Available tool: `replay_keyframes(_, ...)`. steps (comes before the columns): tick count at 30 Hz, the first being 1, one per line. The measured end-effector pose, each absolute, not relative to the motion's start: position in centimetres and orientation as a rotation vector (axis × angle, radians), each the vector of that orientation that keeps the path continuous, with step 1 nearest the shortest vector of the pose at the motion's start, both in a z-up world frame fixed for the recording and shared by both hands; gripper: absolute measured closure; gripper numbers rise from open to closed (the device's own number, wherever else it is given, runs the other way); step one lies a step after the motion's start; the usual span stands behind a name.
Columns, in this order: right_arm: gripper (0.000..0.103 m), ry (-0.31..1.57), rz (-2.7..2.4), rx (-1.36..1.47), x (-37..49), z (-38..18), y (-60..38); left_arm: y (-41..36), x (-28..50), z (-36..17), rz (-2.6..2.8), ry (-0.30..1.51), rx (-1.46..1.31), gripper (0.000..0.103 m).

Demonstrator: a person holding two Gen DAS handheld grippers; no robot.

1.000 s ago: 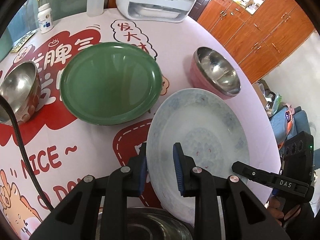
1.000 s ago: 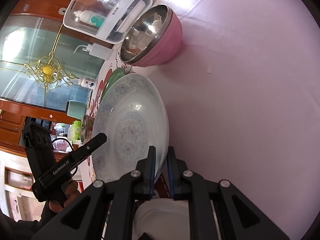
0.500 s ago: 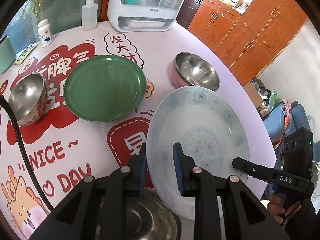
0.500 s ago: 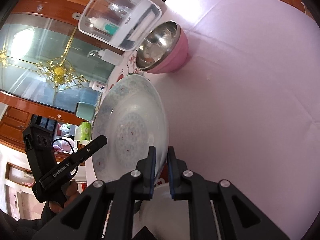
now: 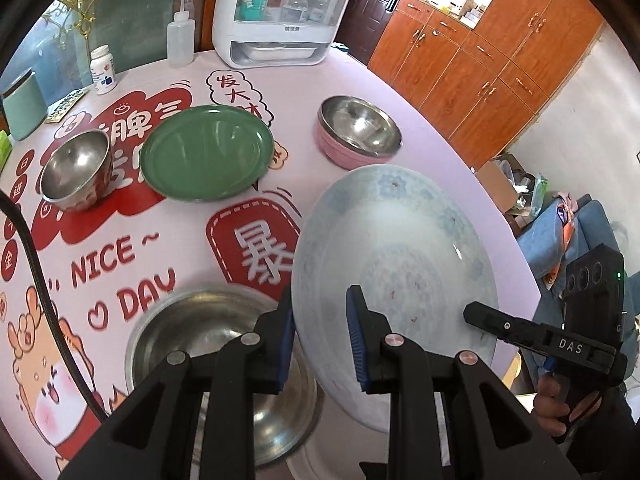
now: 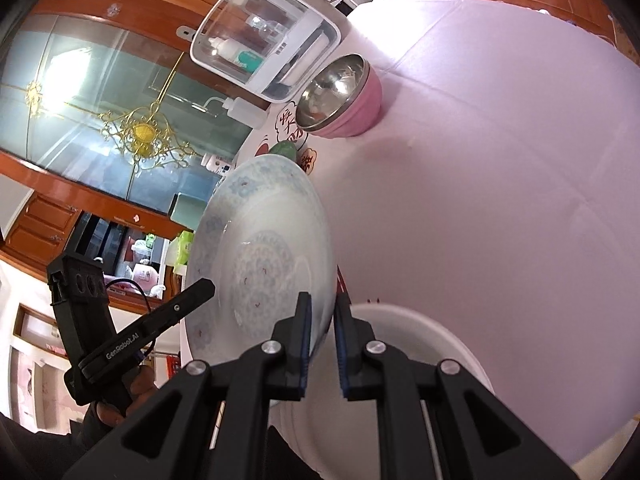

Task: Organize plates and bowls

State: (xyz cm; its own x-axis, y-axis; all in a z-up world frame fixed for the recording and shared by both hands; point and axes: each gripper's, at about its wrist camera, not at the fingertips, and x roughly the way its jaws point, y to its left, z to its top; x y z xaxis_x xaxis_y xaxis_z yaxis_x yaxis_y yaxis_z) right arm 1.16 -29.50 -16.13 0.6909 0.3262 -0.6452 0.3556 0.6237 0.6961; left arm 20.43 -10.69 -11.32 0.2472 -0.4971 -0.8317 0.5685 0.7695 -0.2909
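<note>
Lower centre of the left wrist view: left gripper (image 5: 320, 336), jaws narrow and clamped on the near rim of a pale blue-patterned plate (image 5: 394, 252), one blue pad behind the rim, one on the inner face. Plate held tilted, clear of the table (image 5: 400, 92), filling the lower right of the frame. Right gripper (image 5: 540, 340) enters at the lower right edge, a hand (image 5: 552, 404) beneath it; its tips meet the plate's far rim. Lower left, just beside the left finger — a wide steel bowl (image 5: 200, 344). A white dish (image 5: 320, 464) shows at the bottom edge, partly hidden. Upper left: small steel bowl (image 5: 76, 168), green plate (image 5: 206, 156) just beside it. Upper centre: pink bowl with steel lining (image 5: 358, 130). Top: white cabinet (image 5: 284, 12), squeeze bottle (image 5: 181, 32), pill bottle (image 5: 103, 70).

Right wrist view, lower centre: right gripper (image 6: 320, 332), jaws nearly together, pinching the patterned plate's (image 6: 264, 252) rim — plate stands almost on edge, at centre left. Left gripper (image 6: 160, 316) at lower left, its fingers reaching the plate's opposite rim. White dish (image 6: 432, 344) directly below the right finger. Pink bowl (image 6: 352, 104) upper centre, a sliver of green plate (image 6: 285, 148) below it.
</note>
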Motion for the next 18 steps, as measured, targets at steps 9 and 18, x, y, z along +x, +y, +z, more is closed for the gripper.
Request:
replay_keyframes(9,0.092,0.843,-0.012,0.878,-2.2,-15.2,-28.5,-9.4,16.1,-11.3,-0.73,1.102,0.058,0.08)
replay_keyframes(18,0.092,0.868,-0.023,0.84,-4.9,-15.2,-27.8,-8.4,12.1,-12.3,-0.731,1.126,0.054,0.08)
